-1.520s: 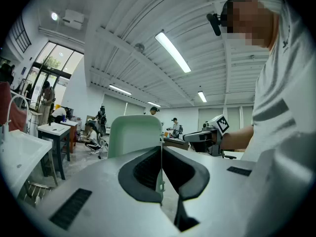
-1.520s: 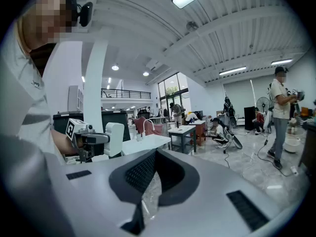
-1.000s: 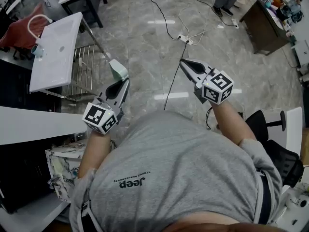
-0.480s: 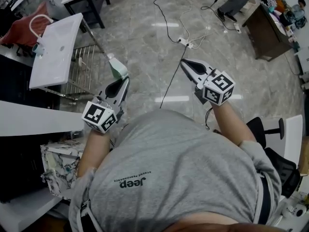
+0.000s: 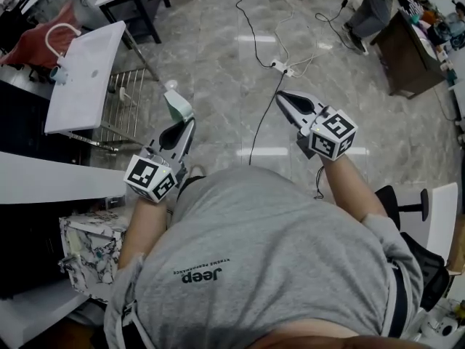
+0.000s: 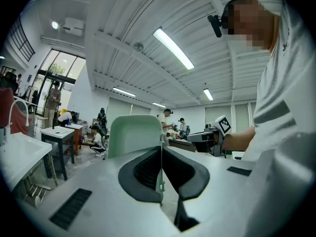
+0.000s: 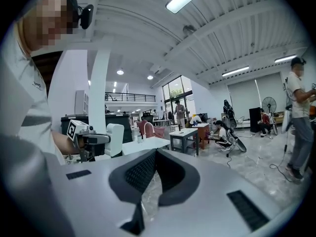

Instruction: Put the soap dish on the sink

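The pale green soap dish (image 5: 177, 105) stands upright at the tips of your left gripper (image 5: 189, 122), and the jaws pinch its lower edge. You hold it in the air above the floor (image 5: 218, 64), to the right of the white sink (image 5: 83, 78) and apart from it. Your right gripper (image 5: 282, 97) has its jaws pressed together, with nothing between them.

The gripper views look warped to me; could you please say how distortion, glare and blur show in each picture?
Left gripper view: fisheye bending, dark corners, the ceiling lamp blown out. Right gripper view: the same warp and vignette. Head view: sharp, with lamp reflections on the glossy floor.
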{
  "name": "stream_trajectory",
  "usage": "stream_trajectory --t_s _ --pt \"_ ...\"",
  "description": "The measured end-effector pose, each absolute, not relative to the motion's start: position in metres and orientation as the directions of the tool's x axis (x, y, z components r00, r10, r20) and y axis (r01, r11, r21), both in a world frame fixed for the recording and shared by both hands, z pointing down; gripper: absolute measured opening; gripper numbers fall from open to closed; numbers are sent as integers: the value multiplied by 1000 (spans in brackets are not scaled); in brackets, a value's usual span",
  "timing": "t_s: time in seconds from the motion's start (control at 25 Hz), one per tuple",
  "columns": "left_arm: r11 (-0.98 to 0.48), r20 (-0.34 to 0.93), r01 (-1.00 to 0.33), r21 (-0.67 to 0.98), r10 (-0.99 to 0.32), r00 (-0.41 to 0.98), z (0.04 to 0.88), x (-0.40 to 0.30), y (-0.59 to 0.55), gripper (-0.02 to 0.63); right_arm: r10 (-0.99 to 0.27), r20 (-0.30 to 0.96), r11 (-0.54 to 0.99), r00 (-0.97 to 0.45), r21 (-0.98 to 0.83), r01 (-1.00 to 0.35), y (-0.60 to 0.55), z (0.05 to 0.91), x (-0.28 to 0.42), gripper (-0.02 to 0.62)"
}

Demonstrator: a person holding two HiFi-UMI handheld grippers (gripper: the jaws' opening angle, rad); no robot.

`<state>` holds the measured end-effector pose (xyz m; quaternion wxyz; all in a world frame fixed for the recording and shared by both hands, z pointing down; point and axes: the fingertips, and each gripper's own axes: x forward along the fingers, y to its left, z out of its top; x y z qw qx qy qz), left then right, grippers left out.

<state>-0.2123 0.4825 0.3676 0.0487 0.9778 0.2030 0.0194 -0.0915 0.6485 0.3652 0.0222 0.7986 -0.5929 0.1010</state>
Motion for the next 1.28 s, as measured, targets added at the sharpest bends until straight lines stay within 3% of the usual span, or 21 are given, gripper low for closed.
stream_trajectory --t_s 0.32,0.92,1.28 --pt "-898 6 422 121 426 905 387 -155 399 18 -929 213 -324 303 -71 -943 571 378 -38 52" --pt "-842 60 539 18 539 840 358 38 118 17 -905 185 -401 383 -74 -913 293 347 141 52" --pt "-837 65 544 55 546 835 369 98 54 18 -891 220 -422 397 -77 -903 236 347 206 52"
